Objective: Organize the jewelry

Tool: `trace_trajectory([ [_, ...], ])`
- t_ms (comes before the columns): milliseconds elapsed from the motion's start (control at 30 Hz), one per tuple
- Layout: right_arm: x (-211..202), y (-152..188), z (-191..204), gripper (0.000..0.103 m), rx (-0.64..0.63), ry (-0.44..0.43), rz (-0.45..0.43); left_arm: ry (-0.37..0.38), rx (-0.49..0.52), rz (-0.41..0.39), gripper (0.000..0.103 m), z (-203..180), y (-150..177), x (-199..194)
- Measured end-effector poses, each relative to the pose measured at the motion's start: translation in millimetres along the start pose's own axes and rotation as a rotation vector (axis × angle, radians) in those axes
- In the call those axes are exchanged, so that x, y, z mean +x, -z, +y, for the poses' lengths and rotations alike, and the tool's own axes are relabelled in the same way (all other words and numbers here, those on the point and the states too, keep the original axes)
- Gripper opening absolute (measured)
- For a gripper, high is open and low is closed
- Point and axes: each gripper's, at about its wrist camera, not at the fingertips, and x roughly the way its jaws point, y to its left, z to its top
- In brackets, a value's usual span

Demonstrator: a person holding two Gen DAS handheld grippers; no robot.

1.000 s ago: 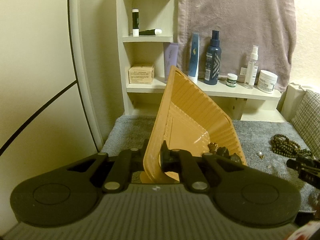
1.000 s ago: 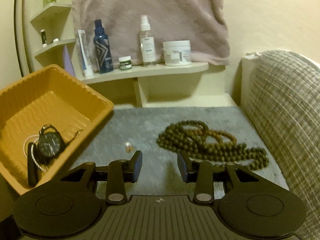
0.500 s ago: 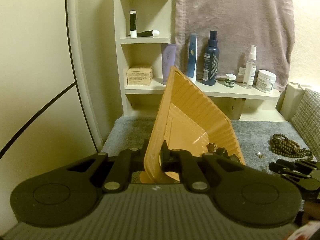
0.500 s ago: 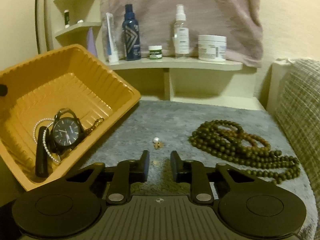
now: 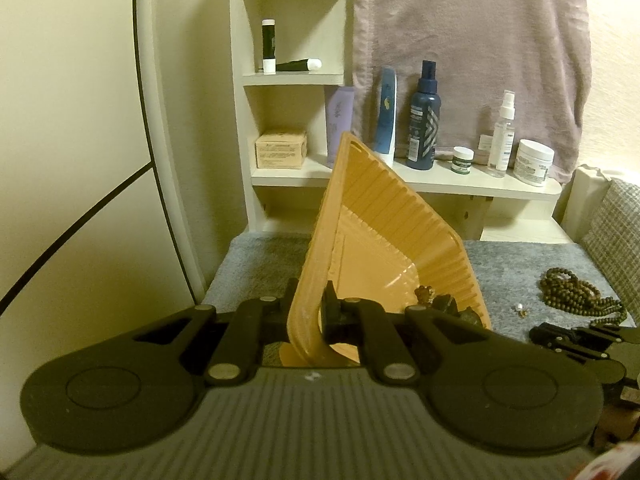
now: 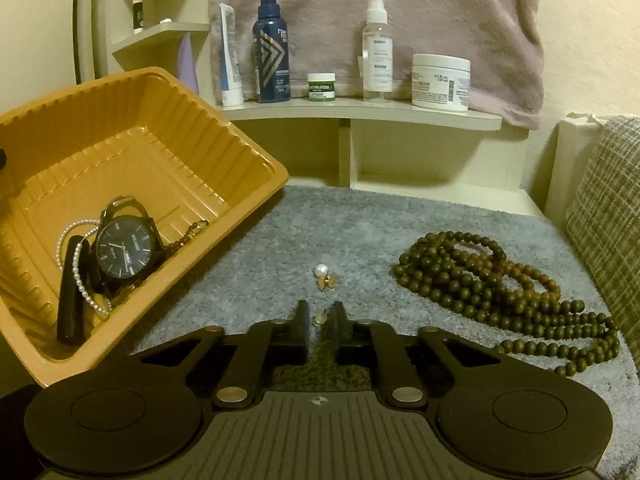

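Your left gripper (image 5: 309, 314) has its jaws pinched on the near wall of the orange tray (image 5: 372, 236), holding it tipped up on its side so the open face turns toward your right. Your right gripper (image 6: 320, 330) sits low over the gray mat (image 6: 360, 232), its jaws narrowed to a small gap around a small gold earring (image 6: 320, 318); you cannot tell whether the pads touch it.

Just beyond those jaws lies a pearl earring (image 6: 322, 270) with a gold piece beside it, loose on the mat. To its right, well apart, a heap of dark wooden beads (image 6: 500, 280) is coiled on the mat, near a checked cushion (image 6: 604, 208).

Inside the tilted tray, gathered at its low corner, you have a black wristwatch (image 6: 122, 252), a pearl bracelet (image 6: 80, 276) looped around its strap, and a thin gold chain (image 6: 190, 232) trailing toward the tray's right wall.

Behind the mat a pale shelf (image 6: 360, 110) carries a blue spray bottle (image 6: 272, 48), a white tube (image 6: 230, 56), a small green jar (image 6: 321, 87), a clear spray bottle (image 6: 377, 48) and a white tub (image 6: 441, 82), in front of a hanging mauve towel (image 6: 400, 8).
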Motion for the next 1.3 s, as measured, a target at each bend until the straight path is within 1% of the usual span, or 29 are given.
trace_trajectory([
  [200, -7, -6, 3, 0.007, -0.013, 0.006, -0.028, 0.001, -0.001, -0.001, 0.008, 1, 0, 1],
  [333, -19, -21, 9, 0.007, -0.024, -0.011, -0.083, 0.001, -0.002, 0.0, 0.008, 0, 0, 1],
  [467, -29, -38, 20, 0.007, -0.037, -0.049, -0.134, 0.002, -0.006, 0.0, 0.008, 1, 0, 1],
  [600, -42, -50, 37, 0.007, -0.06, -0.131, -0.166, 0.003, -0.008, -0.001, 0.008, 1, 1, 1],
  [767, -48, -52, 63, 0.007, -0.097, -0.263, -0.157, 0.005, -0.015, -0.001, 0.008, 3, 2, 2],
  [967, -44, -47, 83, 0.007, -0.145, -0.357, -0.112, 0.007, -0.019, -0.001, 0.008, 4, 2, 2],
  [1067, -41, -44, 88, 0.007, -0.165, -0.377, -0.091, 0.006, -0.021, -0.002, 0.008, 3, 2, 2],
  [1300, -35, -39, 90, 0.007, -0.185, -0.387, -0.062, 0.008, -0.022, -0.002, 0.008, 4, 2, 2],
])
